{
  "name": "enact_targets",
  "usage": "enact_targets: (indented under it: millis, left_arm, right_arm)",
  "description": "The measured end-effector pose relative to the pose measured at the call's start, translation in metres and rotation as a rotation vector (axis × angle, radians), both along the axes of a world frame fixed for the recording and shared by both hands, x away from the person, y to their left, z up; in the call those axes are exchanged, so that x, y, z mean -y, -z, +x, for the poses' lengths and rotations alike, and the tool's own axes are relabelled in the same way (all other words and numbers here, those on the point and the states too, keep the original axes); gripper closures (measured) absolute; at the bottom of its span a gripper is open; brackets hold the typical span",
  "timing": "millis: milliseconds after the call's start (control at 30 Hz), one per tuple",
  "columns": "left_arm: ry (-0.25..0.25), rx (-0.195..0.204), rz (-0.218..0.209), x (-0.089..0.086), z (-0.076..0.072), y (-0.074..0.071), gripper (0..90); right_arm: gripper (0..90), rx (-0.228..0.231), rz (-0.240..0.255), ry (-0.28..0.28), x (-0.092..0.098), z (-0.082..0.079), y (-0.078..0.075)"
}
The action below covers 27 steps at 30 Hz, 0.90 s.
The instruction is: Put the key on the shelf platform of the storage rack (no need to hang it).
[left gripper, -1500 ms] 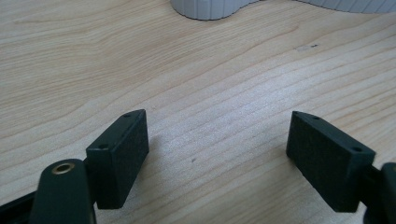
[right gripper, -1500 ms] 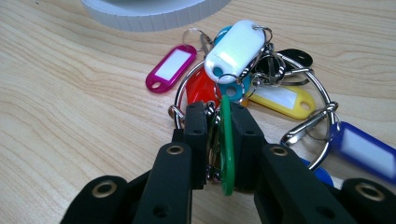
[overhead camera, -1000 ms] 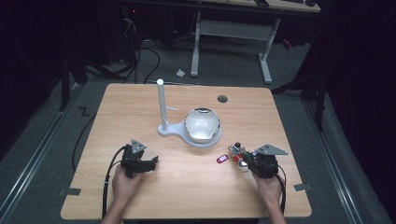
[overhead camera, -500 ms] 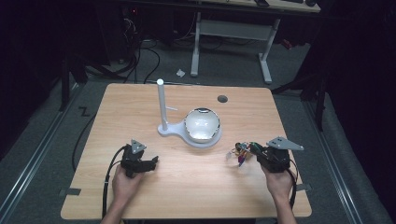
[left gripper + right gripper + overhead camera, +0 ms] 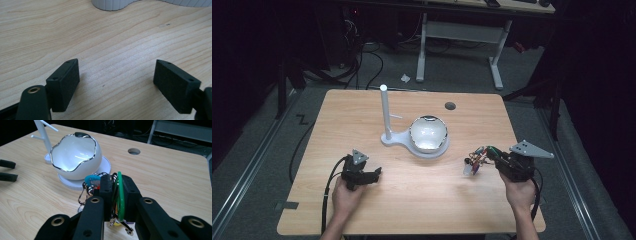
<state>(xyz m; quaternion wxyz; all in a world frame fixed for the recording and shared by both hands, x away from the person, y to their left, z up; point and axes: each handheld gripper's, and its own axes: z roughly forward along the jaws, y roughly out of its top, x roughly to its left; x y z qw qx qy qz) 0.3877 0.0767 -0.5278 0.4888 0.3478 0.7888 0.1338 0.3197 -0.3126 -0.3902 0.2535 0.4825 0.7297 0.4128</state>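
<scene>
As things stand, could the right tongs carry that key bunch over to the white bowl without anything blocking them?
Probably yes. The right tongs are shut on the key bunch, lifted off the table. Bare wood lies between them and the white bowl. The left tongs sit open, well off to the side.

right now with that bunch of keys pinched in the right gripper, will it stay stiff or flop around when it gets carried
Probably floppy: the bunch of keys is loose tags and rings, and the right gripper pinches just the green tag, so the rest hangs free and may swing. It looks light for its size. Held by one thin, smooth tag, it might twist or slip between the fingers.
</scene>
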Motion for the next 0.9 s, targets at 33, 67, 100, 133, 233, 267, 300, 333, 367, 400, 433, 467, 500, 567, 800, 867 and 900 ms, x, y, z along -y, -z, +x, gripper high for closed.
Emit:
enact_targets:
  millis: [33,67,100,133,233,267,300,333,367,400,433,467,500,567,800,867,900]
  left_arm:
    - [0.0,0.0,0.0,0.0,0.0,0.0,21.2]
    - [0.0,0.0,0.0,0.0,0.0,0.0,21.2]
    - [0.0,0.0,0.0,0.0,0.0,0.0,21.2]
    - [0.0,0.0,-0.001,0.0,0.0,0.0,21.2]
    - [0.0,0.0,0.0,0.0,0.0,0.0,21.2]
    - [-0.001,0.0,-0.001,0.0,0.0,0.0,21.2]
    - [0.001,0.0,0.0,0.0,0.0,0.0,21.2]
    - [0.0,0.0,-0.001,0.0,0.0,0.0,21.2]
    - [0.0,0.0,0.0,0.0,0.0,0.0,21.2]
    - [0.0,0.0,0.0,0.0,0.0,0.0,21.2]
    - [-0.001,0.0,-0.001,0.0,0.0,0.0,21.2]
    - [0.0,0.0,0.0,0.0,0.0,0.0,21.2]
    - [0.0,0.0,-0.001,0.0,0.0,0.0,21.2]
    - [0.0,-0.001,-0.001,0.0,0.0,0.0,21.2]
    - [0.004,0.001,0.002,0.0,0.0,0.0,21.2]
    - [0.004,0.001,0.002,0.0,0.0,0.0,21.2]
    - [0.004,0.001,0.002,0.0,0.0,0.0,21.2]
  right_arm:
    - [81.3,0.001,-0.004,-0.002,0.0,0.0,-0.002]
    - [81.3,0.0,-0.007,-0.001,0.0,0.0,-0.004]
    - [81.3,0.005,-0.008,-0.004,0.0,-0.001,-0.007]
    - [81.3,0.008,-0.006,-0.004,0.0,-0.001,-0.008]
    - [81.3,0.019,-0.003,-0.011,0.0,-0.002,-0.014]
    - [81.3,0.02,0.002,-0.013,0.0,-0.002,-0.016]
    - [81.3,0.023,0.013,-0.02,0.0,-0.002,-0.018]
    - [81.3,0.023,0.023,-0.03,0.0,-0.002,-0.02]
    - [81.3,0.026,0.021,-0.035,-0.001,-0.002,-0.022]
    - [81.3,0.026,0.017,-0.037,-0.001,-0.002,-0.024]
    - [81.3,0.025,0.013,-0.04,-0.002,-0.001,-0.027]
    - [81.3,0.026,0.015,-0.043,-0.003,-0.001,-0.028]
    - [81.3,0.026,0.019,-0.048,-0.003,-0.001,-0.03]
    - [81.3,0.028,0.025,-0.059,-0.004,-0.001,-0.033]
    - [81.2,0.016,0.043,-0.087,-0.009,0.005,-0.041]
    - [81.2,0.023,0.054,-0.096,-0.01,0.007,-0.044]
    - [81.2,0.027,0.056,-0.1,-0.011,0.007,-0.046]
